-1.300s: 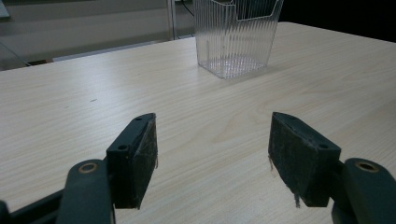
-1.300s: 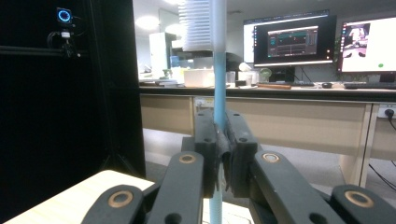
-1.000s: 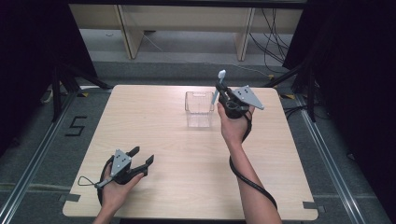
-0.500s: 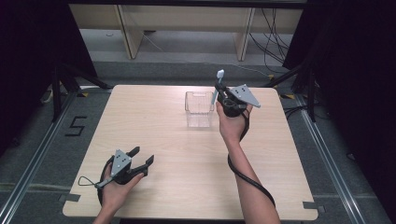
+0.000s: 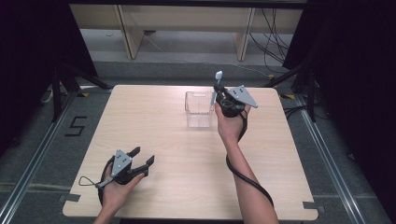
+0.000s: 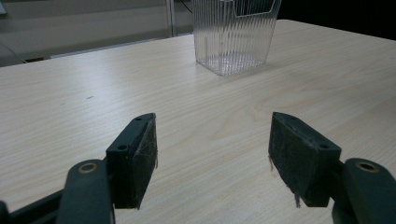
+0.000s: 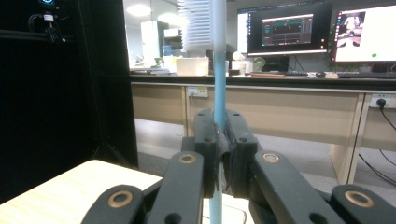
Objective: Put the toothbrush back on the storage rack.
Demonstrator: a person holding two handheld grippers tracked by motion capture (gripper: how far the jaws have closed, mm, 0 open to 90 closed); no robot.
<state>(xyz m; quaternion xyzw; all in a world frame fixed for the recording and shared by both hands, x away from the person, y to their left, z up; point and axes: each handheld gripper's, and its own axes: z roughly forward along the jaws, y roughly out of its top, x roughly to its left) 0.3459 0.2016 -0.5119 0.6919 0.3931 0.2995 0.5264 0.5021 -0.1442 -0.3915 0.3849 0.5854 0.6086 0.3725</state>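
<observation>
A pale blue toothbrush [image 5: 216, 84] with a white bristle head stands upright in my right gripper [image 5: 216, 94], which is shut on its handle. That gripper hovers just right of a clear ribbed plastic container [image 5: 198, 108] at the table's far middle. In the right gripper view the toothbrush [image 7: 217, 70] rises between the closed jaws of the right gripper [image 7: 222, 149]. My left gripper [image 5: 143, 156] rests near the front left of the table, open and holding nothing. The left gripper view has that gripper [image 6: 212, 158] open, with the container [image 6: 236, 35] far ahead.
The light wooden table [image 5: 163, 135] ends in a dark floor with metal rails on both sides. Desks [image 7: 289, 88] and lit monitors stand beyond the table's far edge.
My right gripper has drifted slightly left toward the container, still holding the toothbrush upright. The left gripper has stayed put.
</observation>
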